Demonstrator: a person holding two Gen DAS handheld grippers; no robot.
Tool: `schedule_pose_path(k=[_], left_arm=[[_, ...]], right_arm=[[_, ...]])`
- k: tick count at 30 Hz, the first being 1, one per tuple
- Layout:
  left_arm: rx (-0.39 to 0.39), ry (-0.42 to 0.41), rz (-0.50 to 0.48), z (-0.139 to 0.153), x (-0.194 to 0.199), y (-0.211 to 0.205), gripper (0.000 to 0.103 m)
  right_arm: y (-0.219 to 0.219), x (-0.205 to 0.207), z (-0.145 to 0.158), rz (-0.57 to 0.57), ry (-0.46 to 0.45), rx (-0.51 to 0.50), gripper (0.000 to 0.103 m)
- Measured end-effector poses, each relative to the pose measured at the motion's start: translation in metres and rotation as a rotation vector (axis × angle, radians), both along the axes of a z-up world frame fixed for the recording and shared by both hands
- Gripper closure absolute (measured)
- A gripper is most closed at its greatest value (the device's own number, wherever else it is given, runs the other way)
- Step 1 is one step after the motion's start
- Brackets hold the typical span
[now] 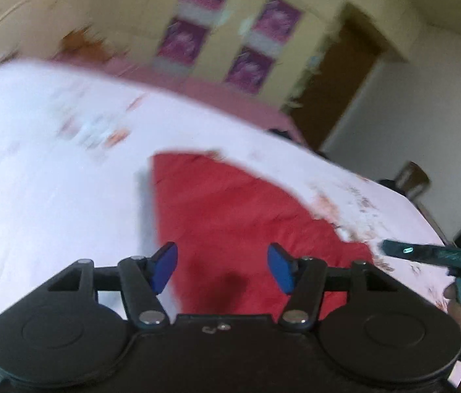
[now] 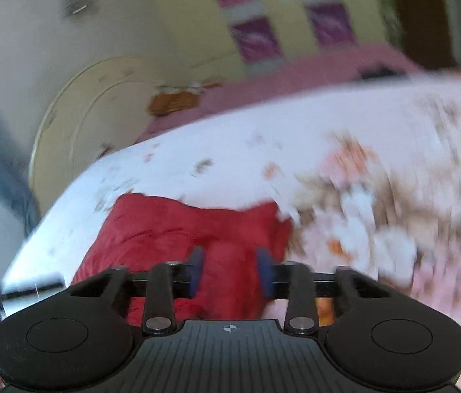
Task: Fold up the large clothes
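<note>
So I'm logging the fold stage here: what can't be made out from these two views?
- Red garment: type and fold state unclear; both views motion-blurred, near edge hidden behind the left tool.
- Right wrist view: right tool body covers the garment's near part; contact unclear.
- Bedsheet print: smeared by blur.
- Right tool in left view: cut off by the frame edge.

You are working over a bed [image 1: 50, 163] covered by a pale sheet with a scattered floral print, blurred in both views. A red garment [image 1: 230, 222] lies directly on that sheet, rumpled and creased, its far edge curving against the white. Beyond the pale sheet a pink cover [image 2: 295, 78] runs along the bed's far side, with an orange-brown object [image 2: 174, 101] resting on it.
</note>
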State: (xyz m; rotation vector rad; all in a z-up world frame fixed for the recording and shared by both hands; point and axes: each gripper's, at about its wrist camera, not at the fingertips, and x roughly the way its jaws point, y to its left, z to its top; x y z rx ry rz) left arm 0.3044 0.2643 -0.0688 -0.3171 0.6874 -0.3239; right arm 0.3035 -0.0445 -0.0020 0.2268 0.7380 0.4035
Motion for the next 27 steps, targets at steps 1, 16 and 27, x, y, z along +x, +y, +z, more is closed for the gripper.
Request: schedule_pose_path(k=[1,16,27], left_arm=[[0.024,-0.002,-0.031,0.001,0.011,-0.010,0.046],[0.076,0.024,-0.122,-0.003,0.013,-0.026,0.050],[0.171,0.036,-0.175,-0.025,-0.060,-0.053,0.052]], right_arm=[[0.011,0.002,-0.002,0.028,0.000,-0.033,0.085],[-0.003,0.003,-0.023,-0.042,0.083,-0.088,0.099],[0.043,-0.030,-0.057,0.164,0.164,-0.206,0.100]])
